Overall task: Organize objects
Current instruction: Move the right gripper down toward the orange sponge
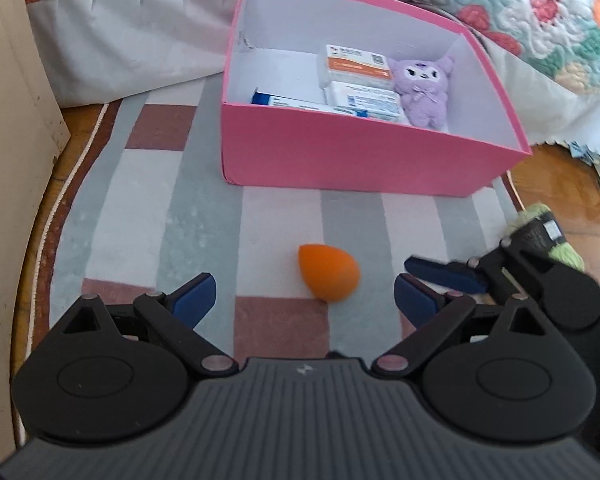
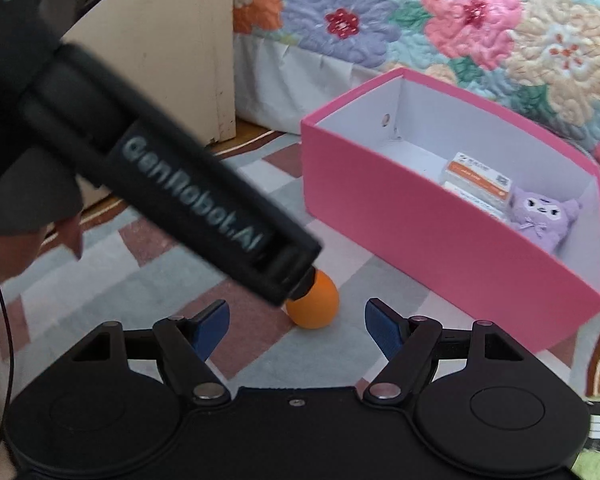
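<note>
While both claws (image 1: 304, 294) (image 2: 296, 322) gape: one orange sponge (image 1: 328, 273), one pink box (image 1: 340, 160).

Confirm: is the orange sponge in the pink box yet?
Out. The orange sponge lies on the striped rug, in front of the pink box.

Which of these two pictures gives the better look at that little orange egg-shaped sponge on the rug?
The left wrist view. There the orange egg-shaped sponge lies whole and unobstructed on the striped rug, ahead of the open left tongs. In the right wrist view the sponge is partly hidden behind the other tool's black handle, showing only its rounded lower part.
</note>
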`<control>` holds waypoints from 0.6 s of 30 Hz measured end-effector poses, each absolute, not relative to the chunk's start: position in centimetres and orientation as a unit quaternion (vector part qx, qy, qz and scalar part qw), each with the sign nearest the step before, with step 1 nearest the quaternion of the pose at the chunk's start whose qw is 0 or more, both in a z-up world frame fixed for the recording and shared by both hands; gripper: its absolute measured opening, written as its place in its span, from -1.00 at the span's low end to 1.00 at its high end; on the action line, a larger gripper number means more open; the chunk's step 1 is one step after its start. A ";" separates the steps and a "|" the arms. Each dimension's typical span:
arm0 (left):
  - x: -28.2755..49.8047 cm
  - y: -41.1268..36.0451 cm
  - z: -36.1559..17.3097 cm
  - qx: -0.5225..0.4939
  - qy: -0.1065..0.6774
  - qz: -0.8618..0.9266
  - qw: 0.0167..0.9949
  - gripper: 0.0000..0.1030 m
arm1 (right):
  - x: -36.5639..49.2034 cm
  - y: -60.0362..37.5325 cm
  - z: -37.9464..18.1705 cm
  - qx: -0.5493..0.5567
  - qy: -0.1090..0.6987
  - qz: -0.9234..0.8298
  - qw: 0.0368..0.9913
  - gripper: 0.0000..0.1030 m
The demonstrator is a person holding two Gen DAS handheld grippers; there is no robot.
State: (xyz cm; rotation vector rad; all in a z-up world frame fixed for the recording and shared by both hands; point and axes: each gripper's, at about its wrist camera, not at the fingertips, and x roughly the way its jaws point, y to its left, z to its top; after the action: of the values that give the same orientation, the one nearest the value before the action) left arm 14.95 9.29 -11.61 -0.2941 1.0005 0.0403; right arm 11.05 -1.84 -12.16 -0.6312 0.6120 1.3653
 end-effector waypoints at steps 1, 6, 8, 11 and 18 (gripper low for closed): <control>15.1 9.6 -11.9 -0.148 0.475 0.021 0.867 0.84 | 11.1 -1.6 -12.7 -0.283 0.275 0.611 0.686 0.53; 15.9 10.5 -14.2 -0.176 0.475 0.019 0.862 0.69 | 11.9 -0.9 -14.5 -0.278 0.274 0.604 0.695 0.51; 16.1 10.5 -15.0 -0.177 0.476 0.016 0.861 0.62 | 12.2 -0.4 -15.0 -0.285 0.276 0.598 0.697 0.50; 16.5 10.6 -16.1 -0.194 0.480 0.008 0.856 0.36 | 12.5 0.0 -15.5 -0.282 0.285 0.594 0.698 0.49; 16.4 10.1 -16.5 -0.213 0.465 -0.005 0.860 0.25 | 12.9 0.1 -15.5 -0.252 0.302 0.599 0.698 0.24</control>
State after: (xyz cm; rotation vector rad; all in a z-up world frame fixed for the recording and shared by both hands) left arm 16.44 10.10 -16.48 -0.4467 0.9752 -0.0104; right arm 12.93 0.14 -15.45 -0.5615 0.6737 1.3350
